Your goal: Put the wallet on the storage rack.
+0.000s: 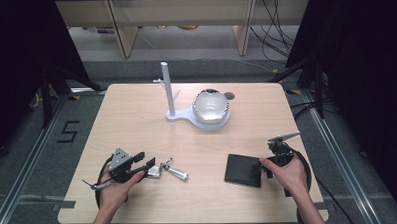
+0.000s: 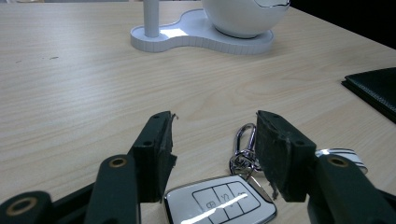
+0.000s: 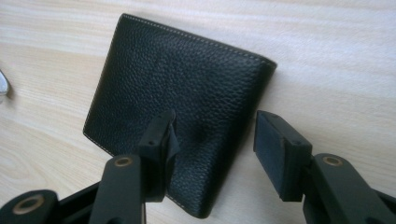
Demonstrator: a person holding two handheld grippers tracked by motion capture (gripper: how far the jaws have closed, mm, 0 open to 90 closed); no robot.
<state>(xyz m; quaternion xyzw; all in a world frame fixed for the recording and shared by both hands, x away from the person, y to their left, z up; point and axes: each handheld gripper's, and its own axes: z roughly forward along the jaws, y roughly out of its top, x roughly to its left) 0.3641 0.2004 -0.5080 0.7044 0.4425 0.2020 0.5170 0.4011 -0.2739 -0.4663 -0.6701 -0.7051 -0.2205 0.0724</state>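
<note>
High view, white bowl (image 1: pixel 210 106) on stand, left tongs (image 1: pixel 147 166) spread over key fob (image 2: pixel 219 203), right tongs (image 3: pixel 212 140) spread over wallet (image 3: pixel 182 102)

Your left hand (image 1: pixel 120 187) comes in from the bottom edge, forearm angled slightly inward, fingers wrapped around the left gripper (image 1: pixel 149 165) from behind. It lies low and nearly level, its nose pointing toward your right, and its two black jaws stand wide apart. Your right hand (image 1: pixel 285 175) comes up from the lower right corner and clasps the right gripper (image 1: pixel 262 171), which points toward your left. Its jaws also stand apart, tilted downward.
</note>
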